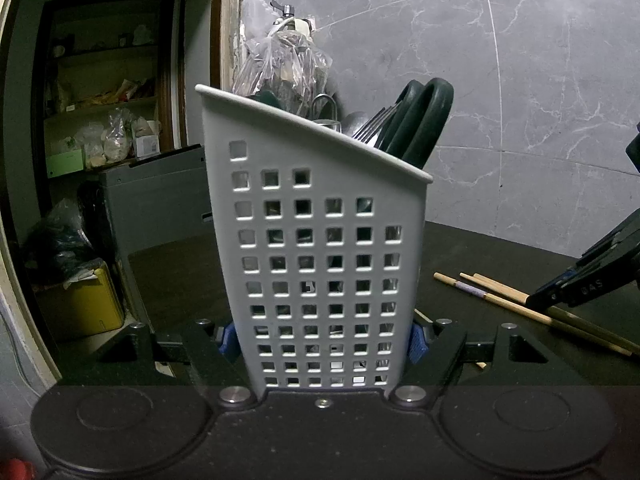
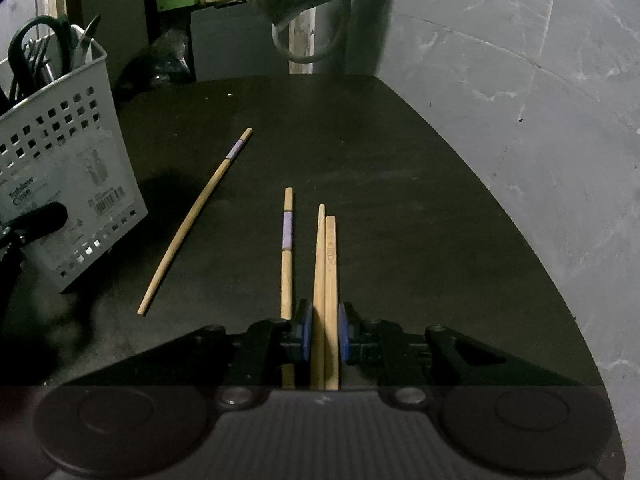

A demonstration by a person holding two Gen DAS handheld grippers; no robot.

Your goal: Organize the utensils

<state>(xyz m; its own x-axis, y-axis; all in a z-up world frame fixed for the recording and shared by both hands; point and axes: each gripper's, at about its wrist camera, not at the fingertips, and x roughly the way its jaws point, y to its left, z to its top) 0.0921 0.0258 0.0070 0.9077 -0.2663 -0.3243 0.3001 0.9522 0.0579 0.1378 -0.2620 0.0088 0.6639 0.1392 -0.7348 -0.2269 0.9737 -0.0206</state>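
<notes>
A white perforated utensil holder (image 1: 320, 240) stands on the dark table, and my left gripper (image 1: 320, 340) is shut on its base with a blue pad on each side. It holds dark green scissors (image 1: 424, 120) and forks (image 1: 372, 124). In the right wrist view the holder (image 2: 60, 168) is at the left. My right gripper (image 2: 324, 332) is shut on a pair of plain wooden chopsticks (image 2: 326, 264) lying side by side on the table. A purple-banded chopstick (image 2: 287, 256) lies just left of the pair, outside the jaws. A second banded chopstick (image 2: 196, 220) lies slanted further left.
The black table (image 2: 400, 200) ends at a grey marble wall (image 2: 520, 120) to the right and behind. A plastic bag (image 1: 276, 60) hangs behind the holder. A cluttered shelf (image 1: 100, 100) and a yellow box (image 1: 80, 304) lie off the table's left side.
</notes>
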